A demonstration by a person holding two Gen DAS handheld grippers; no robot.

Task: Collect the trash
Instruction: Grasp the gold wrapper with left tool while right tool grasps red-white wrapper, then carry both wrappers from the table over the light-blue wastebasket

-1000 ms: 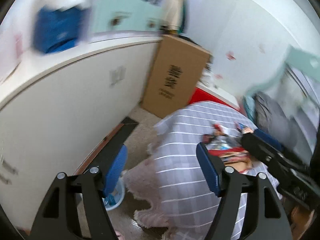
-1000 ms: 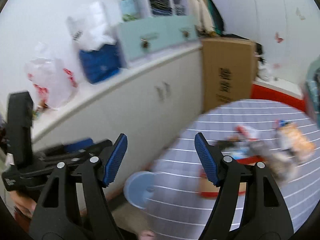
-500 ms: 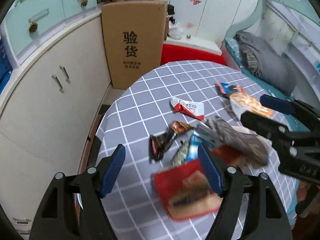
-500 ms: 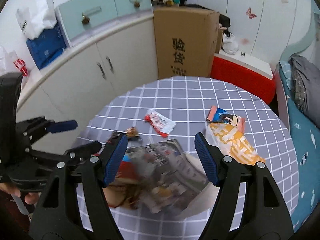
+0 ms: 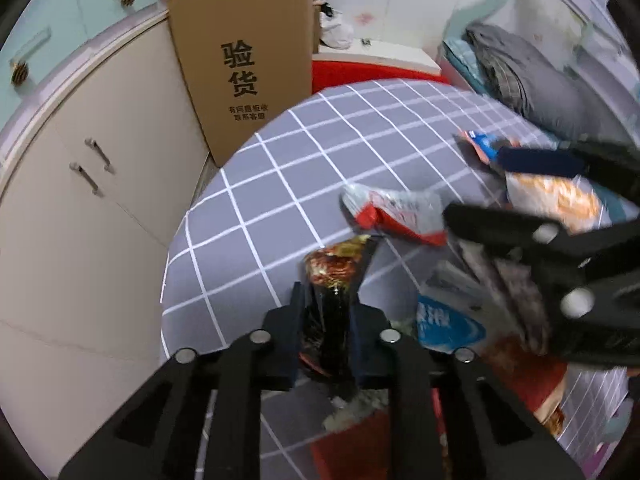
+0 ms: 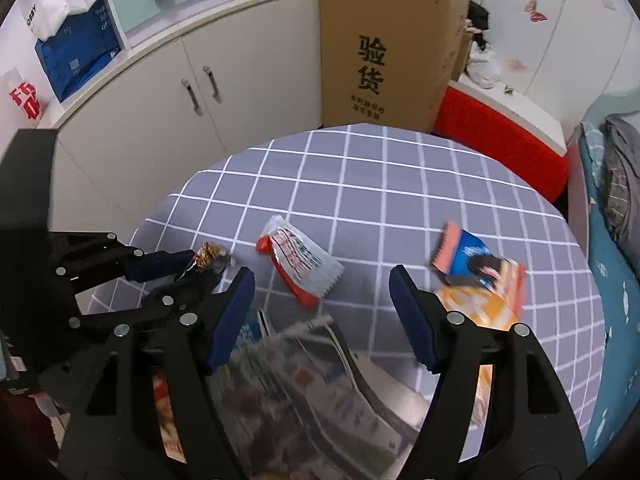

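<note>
On grey checked table (image 6: 360, 176), left gripper (image 5: 326, 320) jaws clamp dark wrapper (image 5: 334, 276); right gripper (image 6: 322, 308) jaws wide.

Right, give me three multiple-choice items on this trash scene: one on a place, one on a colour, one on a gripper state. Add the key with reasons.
1. Where does the red-and-white wrapper lie?
A. on the checked tablecloth, between the two grippers' reach
B. on top of the cardboard box
C. on the bed

2. What colour is the low bench beside the cardboard box?
A. green
B. red
C. yellow

3. What is the left gripper doing?
A. open over bare cloth
B. shut on the dark snack wrapper
C. out of view

Key:
1 A, the wrapper lies flat on the grey checked cloth.
2 B, the bench front is bright red.
3 B, the dark wrapper sits pinched between the jaws in the left wrist view, while the right gripper stands wide open.
</note>
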